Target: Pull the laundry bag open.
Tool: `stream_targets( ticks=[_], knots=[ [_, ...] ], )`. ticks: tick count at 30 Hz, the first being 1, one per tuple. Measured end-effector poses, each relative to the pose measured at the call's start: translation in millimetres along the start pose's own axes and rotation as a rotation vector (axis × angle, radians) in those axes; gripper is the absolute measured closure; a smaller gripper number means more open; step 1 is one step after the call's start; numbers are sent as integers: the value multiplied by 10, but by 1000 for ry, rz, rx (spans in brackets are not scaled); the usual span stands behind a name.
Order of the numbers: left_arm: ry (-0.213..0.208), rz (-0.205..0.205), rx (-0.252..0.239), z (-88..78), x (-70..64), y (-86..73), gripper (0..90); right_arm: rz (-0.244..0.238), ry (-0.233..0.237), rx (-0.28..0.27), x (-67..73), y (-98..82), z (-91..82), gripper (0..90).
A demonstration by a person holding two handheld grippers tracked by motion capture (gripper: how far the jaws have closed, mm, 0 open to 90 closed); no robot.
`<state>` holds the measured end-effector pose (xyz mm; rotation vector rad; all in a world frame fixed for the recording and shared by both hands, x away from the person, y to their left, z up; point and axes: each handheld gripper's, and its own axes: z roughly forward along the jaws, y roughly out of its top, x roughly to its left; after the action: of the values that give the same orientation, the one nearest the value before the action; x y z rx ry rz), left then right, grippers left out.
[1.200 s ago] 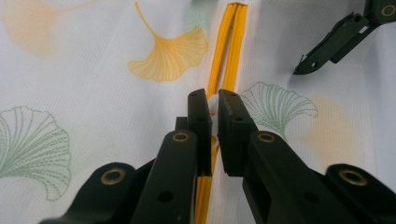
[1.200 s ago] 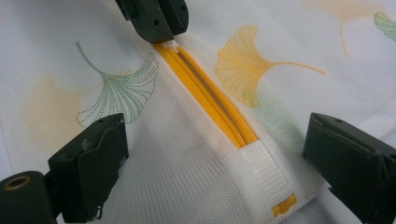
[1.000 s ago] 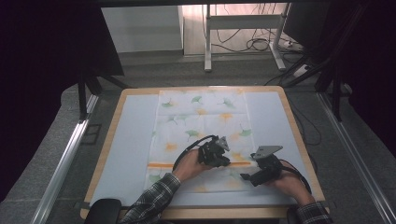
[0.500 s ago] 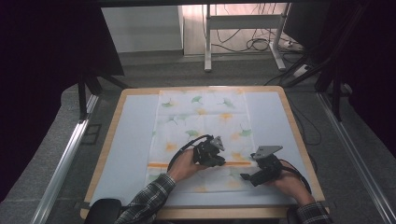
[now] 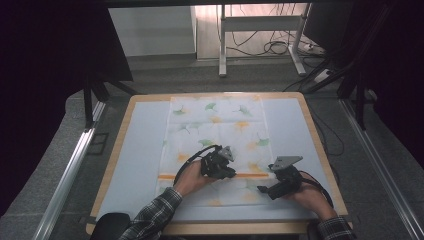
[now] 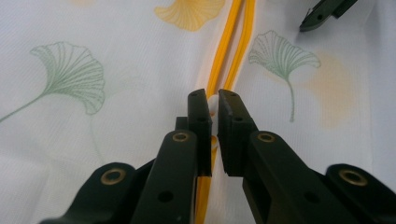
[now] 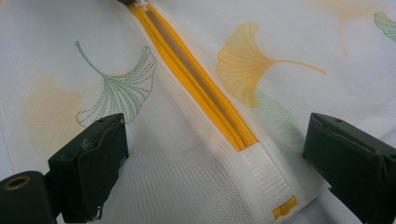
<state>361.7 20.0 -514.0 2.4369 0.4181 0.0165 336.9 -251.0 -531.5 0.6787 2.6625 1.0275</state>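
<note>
Orange zip on the white mesh bag, mid-table, part open. Left gripper pinched on its pull; right gripper spread wide, straddling the zip's end. Next, likely: steady pull along the track.

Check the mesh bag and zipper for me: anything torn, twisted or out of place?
Nothing stands out. The mesh bag lies flat on the table; its orange zipper runs straight, partly open. The left gripper pinches the zipper pull; the right gripper straddles the zipper's end.
</note>
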Motion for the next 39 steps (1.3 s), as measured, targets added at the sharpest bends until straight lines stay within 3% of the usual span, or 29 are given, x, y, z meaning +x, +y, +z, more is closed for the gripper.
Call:
stream_targets(
  ticks=[39],
  knots=[
    [46, -66, -11, -304, 59, -365, 848, 4, -5, -1, 4, 0, 2, 67]
  ],
)
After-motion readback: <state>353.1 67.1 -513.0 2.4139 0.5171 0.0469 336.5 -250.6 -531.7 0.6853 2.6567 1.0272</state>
